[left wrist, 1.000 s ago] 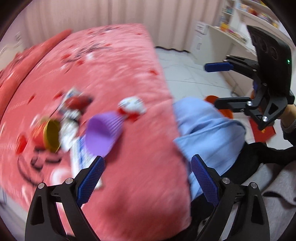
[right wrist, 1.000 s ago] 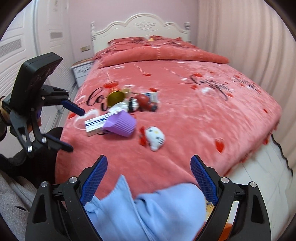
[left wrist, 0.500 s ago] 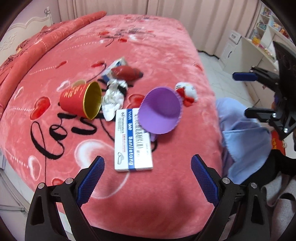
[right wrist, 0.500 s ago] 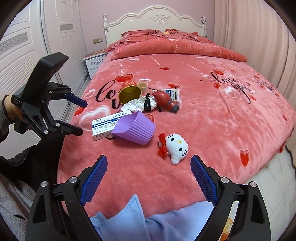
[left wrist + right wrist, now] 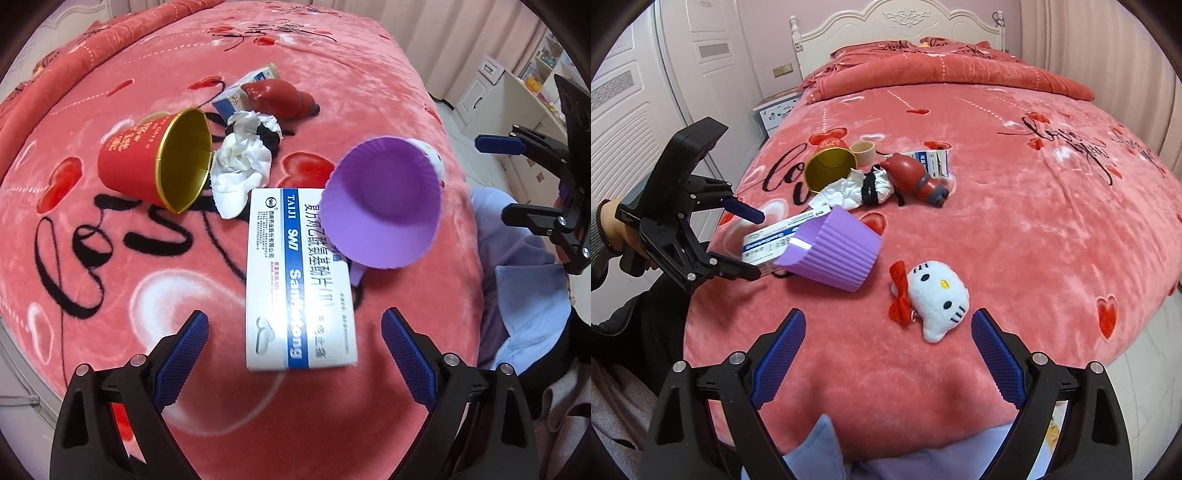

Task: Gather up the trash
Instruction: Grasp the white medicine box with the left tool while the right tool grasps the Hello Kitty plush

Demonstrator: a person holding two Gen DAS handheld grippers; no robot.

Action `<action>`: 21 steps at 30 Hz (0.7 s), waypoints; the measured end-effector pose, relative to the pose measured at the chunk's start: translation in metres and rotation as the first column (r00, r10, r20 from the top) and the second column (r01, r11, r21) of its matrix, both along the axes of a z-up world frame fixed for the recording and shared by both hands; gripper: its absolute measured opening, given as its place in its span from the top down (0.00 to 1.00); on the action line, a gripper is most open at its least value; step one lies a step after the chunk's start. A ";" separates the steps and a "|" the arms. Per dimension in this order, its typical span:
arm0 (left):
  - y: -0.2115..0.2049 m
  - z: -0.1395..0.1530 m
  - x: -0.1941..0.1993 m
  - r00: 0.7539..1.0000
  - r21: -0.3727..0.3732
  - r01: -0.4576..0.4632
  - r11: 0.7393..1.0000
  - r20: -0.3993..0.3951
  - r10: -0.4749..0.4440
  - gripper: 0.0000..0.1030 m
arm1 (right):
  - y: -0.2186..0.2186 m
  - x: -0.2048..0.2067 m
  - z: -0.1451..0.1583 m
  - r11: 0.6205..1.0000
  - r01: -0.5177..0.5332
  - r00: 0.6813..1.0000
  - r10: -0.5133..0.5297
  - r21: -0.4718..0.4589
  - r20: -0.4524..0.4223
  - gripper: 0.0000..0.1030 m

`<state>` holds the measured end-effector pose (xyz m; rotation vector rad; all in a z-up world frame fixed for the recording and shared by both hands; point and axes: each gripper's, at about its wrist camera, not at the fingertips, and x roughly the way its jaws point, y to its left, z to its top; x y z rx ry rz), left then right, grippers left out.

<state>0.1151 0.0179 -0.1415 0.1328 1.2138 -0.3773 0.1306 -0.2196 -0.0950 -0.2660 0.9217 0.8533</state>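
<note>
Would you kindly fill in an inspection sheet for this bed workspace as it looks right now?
Surface: pink heart-print blanket on the bed.
Job's things: white medicine box flat, purple fluted cup tipped partly over it; red can on its side; crumpled tissue.
Clutter: cat plush, red toy, small box.
Grippers: left gripper open above the medicine box; right gripper open, empty.
Cables: nothing seen.
Surroundings: headboard, white door.

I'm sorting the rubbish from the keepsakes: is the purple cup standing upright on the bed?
No, the purple cup lies on its side, partly on the white medicine box.
</note>
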 end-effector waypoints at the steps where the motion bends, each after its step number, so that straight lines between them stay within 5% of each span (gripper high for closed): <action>1: 0.000 -0.001 0.001 1.000 0.004 0.002 1.000 -0.004 -0.002 0.09 | 0.001 0.003 -0.003 1.000 -0.002 1.000 0.002 -0.001 -0.006 0.13; 6: 0.002 -0.009 0.006 1.000 -0.001 0.004 1.000 -0.017 -0.004 0.10 | 0.008 0.017 -0.016 1.000 -0.015 1.000 0.015 -0.019 -0.016 0.17; 7: 0.002 -0.010 0.007 1.000 -0.009 0.006 1.000 -0.019 -0.006 0.16 | 0.008 0.020 -0.018 1.000 -0.015 1.000 0.015 -0.023 -0.017 0.17; 21: 0.007 -0.025 0.013 0.998 -0.009 0.048 0.999 -0.042 -0.048 0.23 | 0.022 0.051 -0.050 0.995 -0.044 0.998 0.039 -0.093 -0.047 0.47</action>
